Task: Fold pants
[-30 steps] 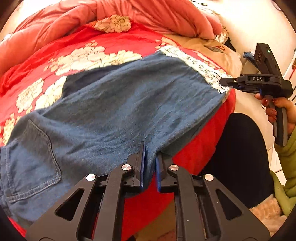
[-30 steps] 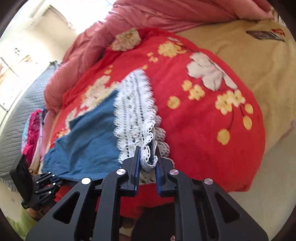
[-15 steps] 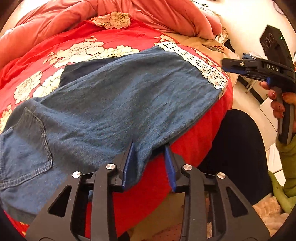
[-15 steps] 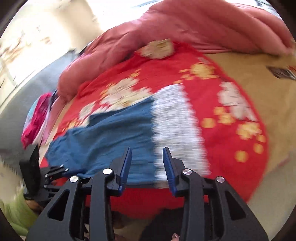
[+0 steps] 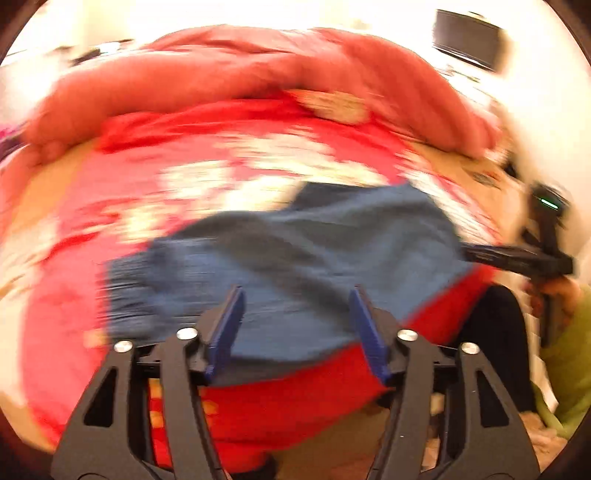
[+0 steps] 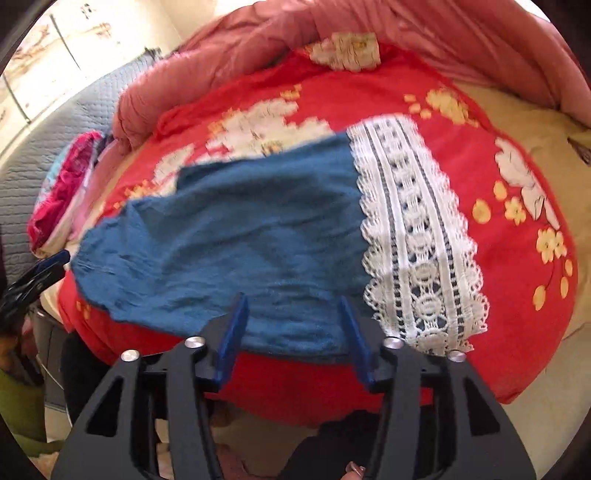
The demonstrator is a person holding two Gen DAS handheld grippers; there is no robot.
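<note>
I have both sets of fingers spread wide and holding nothing: the left gripper (image 5: 297, 325) and the right gripper (image 6: 293, 326) each hang at the near side of the bed, where the blue denim pants with a white lace hem band (image 6: 236, 236) lie flat on the red floral quilt (image 6: 517, 295), just ahead of both pairs of fingertips. I judge the denim soft and floppy, light enough to lift by a pinch yet prone to sag and slide between grips, so I would take it at the near edge: the lace hem (image 6: 417, 236) just right of my right fingers, and the cloth straight ahead of my left ones, though that view is badly blurred. The near edge overhangs the bed side slightly; beyond the pants the quilt offers open room up to the bunched pink duvet (image 6: 424, 33)
</note>
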